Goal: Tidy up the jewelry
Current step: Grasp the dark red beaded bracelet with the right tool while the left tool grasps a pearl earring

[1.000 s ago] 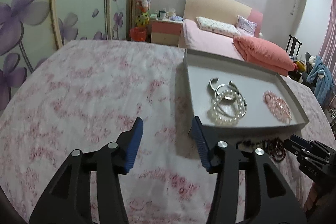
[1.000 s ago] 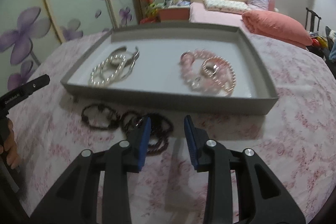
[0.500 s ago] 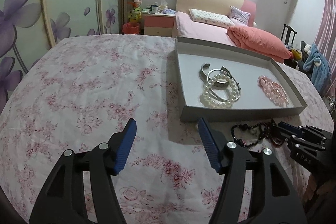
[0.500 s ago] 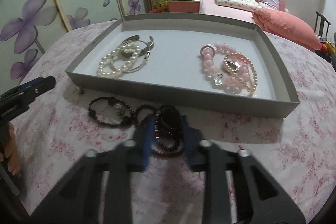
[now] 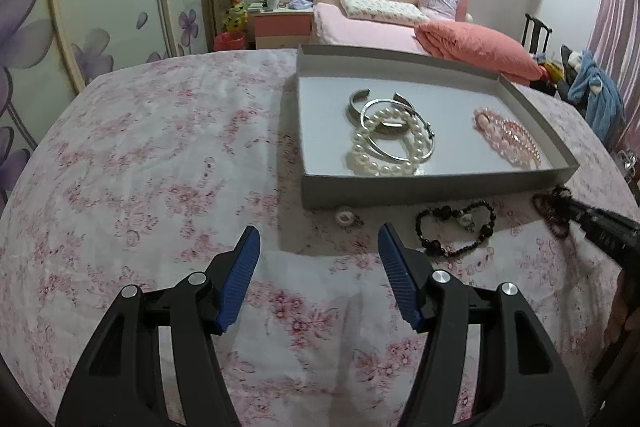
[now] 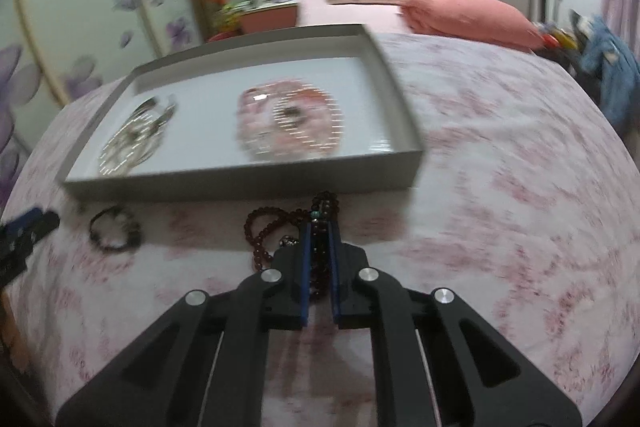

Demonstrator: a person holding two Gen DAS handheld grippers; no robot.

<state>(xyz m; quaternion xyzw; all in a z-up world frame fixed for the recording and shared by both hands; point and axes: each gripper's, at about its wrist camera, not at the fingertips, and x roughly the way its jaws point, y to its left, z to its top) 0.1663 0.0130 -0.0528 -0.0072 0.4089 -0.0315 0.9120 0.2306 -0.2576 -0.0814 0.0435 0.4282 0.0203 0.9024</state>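
Right gripper [image 6: 319, 227] angles down at the floral cloth [image 6: 500, 227], jaws just closed and now pinching the dark red bead string [image 6: 320, 211], which lies on the cloth just near of the grey tray [image 6: 240, 183] (view is motion-blurred). A second ago those jaws stood apart above the beads. Left gripper [image 5: 319, 247] also tilts down, spread with only cloth between its pads, slightly wider than before. A black bead bracelet [image 5: 456, 227] lies to its right, near the tray wall; pearl bracelet [image 5: 384, 143] and pink bracelets [image 5: 508, 135] sit inside.
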